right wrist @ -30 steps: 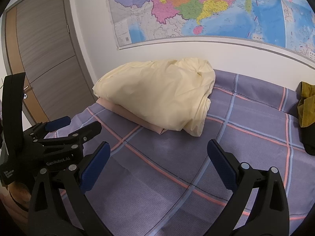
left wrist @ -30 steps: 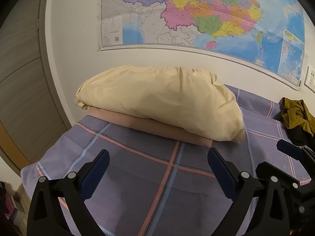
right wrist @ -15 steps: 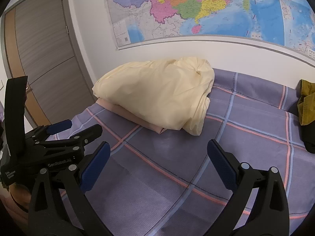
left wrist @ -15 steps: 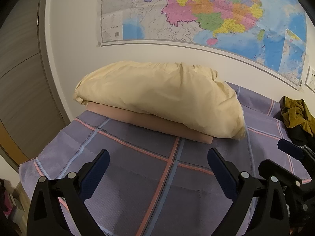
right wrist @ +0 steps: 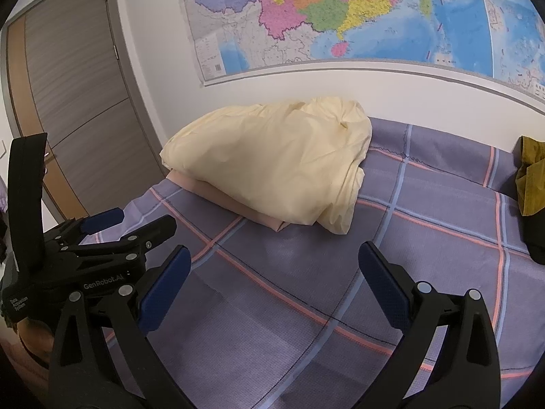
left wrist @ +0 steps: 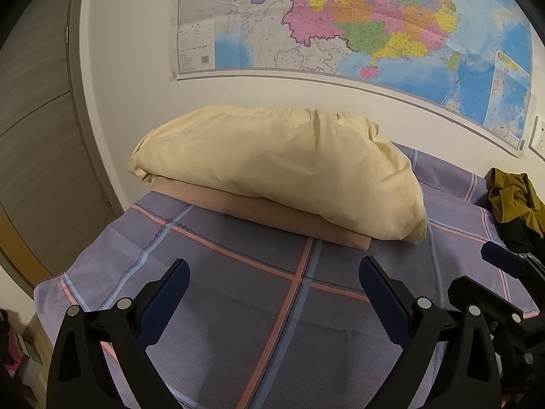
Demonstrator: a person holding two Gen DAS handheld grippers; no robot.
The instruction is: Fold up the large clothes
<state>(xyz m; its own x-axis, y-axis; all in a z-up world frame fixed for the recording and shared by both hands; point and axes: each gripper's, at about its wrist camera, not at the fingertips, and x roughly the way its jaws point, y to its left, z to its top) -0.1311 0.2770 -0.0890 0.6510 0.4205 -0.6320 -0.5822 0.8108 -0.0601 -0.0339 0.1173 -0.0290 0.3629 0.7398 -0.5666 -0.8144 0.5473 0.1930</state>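
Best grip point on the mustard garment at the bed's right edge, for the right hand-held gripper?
Probably the raised fold on top of the mustard garment, approached from its left across the open plaid bedspread. It lies crumpled with ridges standing up, so open jaws can pinch one. The right hand-held gripper is open and empty. The garment's right part is cut off in both views.

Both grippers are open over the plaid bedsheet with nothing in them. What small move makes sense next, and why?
Probably swing the right gripper toward the mustard-coloured garment heaped at the right edge of the bed. Both it and the left gripper are open and empty over bare plaid bedsheet, and that crumpled garment looks like the only unfolded clothing; the cream bundle by the wall looks like bedding.
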